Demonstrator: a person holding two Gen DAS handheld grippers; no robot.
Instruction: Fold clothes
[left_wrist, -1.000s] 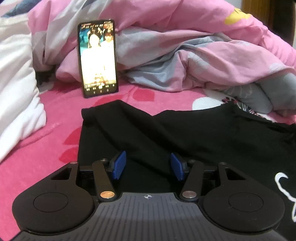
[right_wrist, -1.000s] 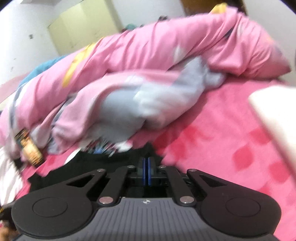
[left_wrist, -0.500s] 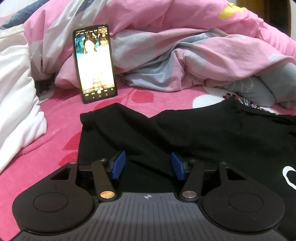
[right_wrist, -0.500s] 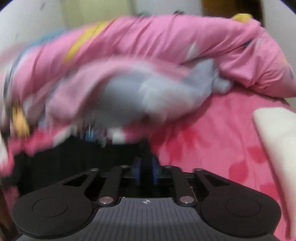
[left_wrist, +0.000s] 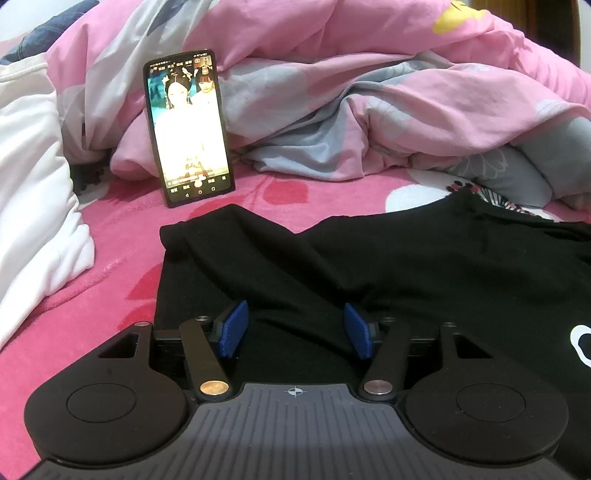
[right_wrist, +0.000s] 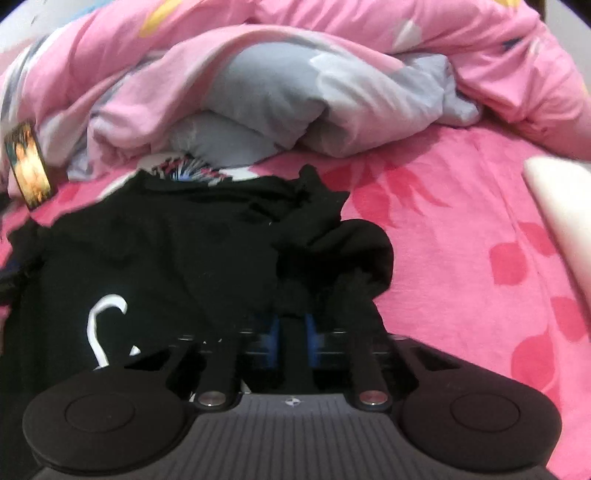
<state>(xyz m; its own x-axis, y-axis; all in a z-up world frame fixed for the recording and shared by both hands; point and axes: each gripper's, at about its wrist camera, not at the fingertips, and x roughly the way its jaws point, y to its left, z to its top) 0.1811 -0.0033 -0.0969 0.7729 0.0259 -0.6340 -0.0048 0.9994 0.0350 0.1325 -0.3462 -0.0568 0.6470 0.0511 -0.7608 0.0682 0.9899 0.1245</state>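
A black T-shirt (left_wrist: 369, 258) with a white print lies spread on the pink bed sheet (left_wrist: 92, 302). My left gripper (left_wrist: 295, 332) is open, its blue pads low over the shirt's near edge, with nothing between them. In the right wrist view the same shirt (right_wrist: 166, 258) is bunched at its right side. My right gripper (right_wrist: 291, 339) is shut on a fold of the black shirt, which drapes over the fingers and hides the pads in part.
A lit phone (left_wrist: 188, 129) leans upright against the rumpled pink and grey duvet (left_wrist: 369, 110) behind the shirt. White fabric (left_wrist: 33, 177) lies at the left. A white object (right_wrist: 561, 214) sits at the right edge of the right wrist view.
My right gripper swung left and now holds a bunched fold of the black shirt. My left gripper stayed open and nearly still over the shirt.
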